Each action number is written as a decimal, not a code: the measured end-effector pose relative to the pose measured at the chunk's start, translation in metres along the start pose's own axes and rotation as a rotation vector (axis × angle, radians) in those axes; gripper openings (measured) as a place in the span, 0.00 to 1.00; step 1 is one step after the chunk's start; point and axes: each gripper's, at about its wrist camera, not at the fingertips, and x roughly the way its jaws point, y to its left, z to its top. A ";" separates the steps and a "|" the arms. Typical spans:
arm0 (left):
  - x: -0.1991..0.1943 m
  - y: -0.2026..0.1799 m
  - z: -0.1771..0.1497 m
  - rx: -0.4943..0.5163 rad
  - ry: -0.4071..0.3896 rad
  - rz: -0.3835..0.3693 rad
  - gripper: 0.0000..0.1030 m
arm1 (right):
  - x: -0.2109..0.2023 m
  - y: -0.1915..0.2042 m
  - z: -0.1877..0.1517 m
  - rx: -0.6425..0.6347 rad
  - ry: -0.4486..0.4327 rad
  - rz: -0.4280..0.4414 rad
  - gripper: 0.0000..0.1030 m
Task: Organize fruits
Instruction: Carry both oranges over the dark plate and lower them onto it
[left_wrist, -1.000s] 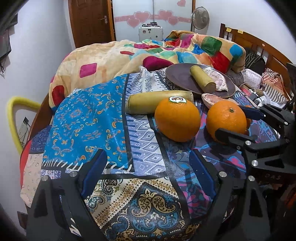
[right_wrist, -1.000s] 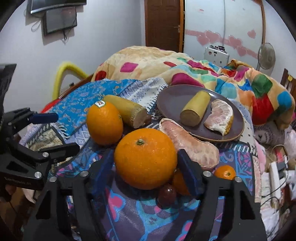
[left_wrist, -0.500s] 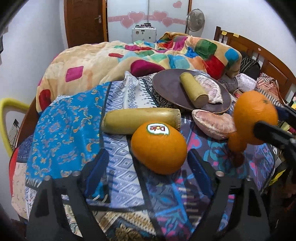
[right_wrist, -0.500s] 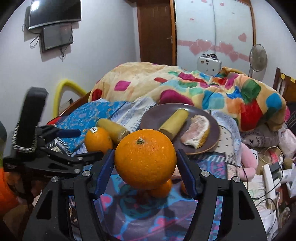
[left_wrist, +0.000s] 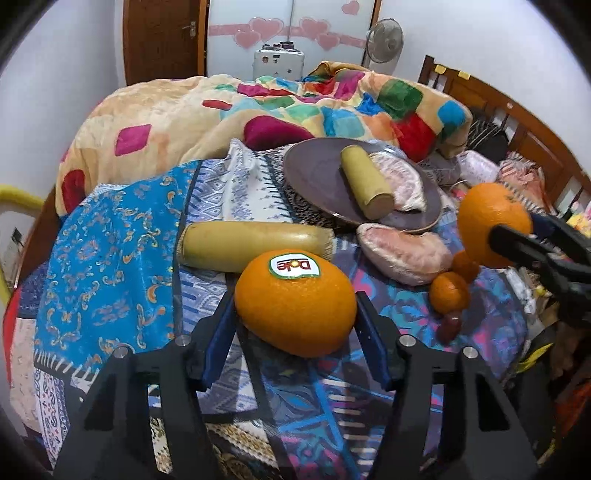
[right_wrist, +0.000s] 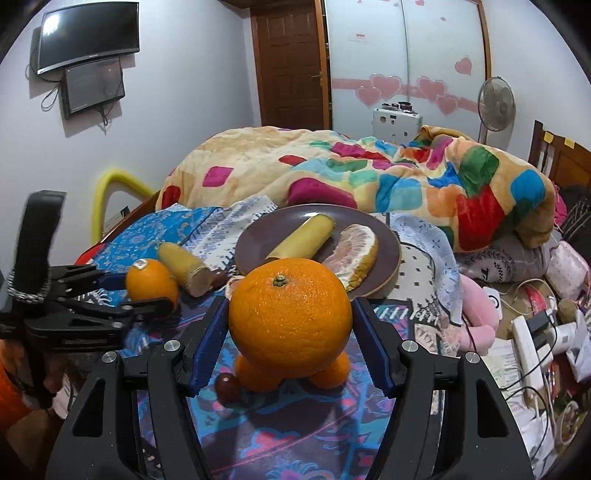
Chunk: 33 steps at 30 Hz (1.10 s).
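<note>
Now the right claw (right_wrist: 290, 347) grips an orange (right_wrist: 290, 314) clear above the cloth (right_wrist: 295, 424), the plate (right_wrist: 255, 240) at its 12 o'clock. Apparently the left claw (left_wrist: 295, 325) pinches the Dole orange (left_wrist: 295, 302), though contact is unclear; a banana (left_wrist: 255, 245) lies at 11 o'clock.

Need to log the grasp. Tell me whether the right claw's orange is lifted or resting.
Lifted. The right claw grips the orange above the cloth; small oranges show beneath it.

Oranges (left_wrist: 295, 302) (right_wrist: 290, 314) plain orange; plate (left_wrist: 314, 177) dark brown; cloth (left_wrist: 103, 266) blue, orange scrollwork; blanket (right_wrist: 369, 173) cream, multicoloured squares.
</note>
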 end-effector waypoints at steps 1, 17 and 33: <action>-0.003 -0.001 0.002 0.000 -0.005 -0.005 0.60 | 0.001 -0.001 0.002 -0.005 -0.001 -0.007 0.62; -0.004 -0.018 0.082 0.043 -0.112 0.027 0.60 | 0.014 -0.031 0.047 -0.003 -0.086 -0.050 0.62; 0.053 -0.022 0.134 0.073 -0.065 0.067 0.60 | 0.080 -0.065 0.076 0.025 -0.030 -0.076 0.62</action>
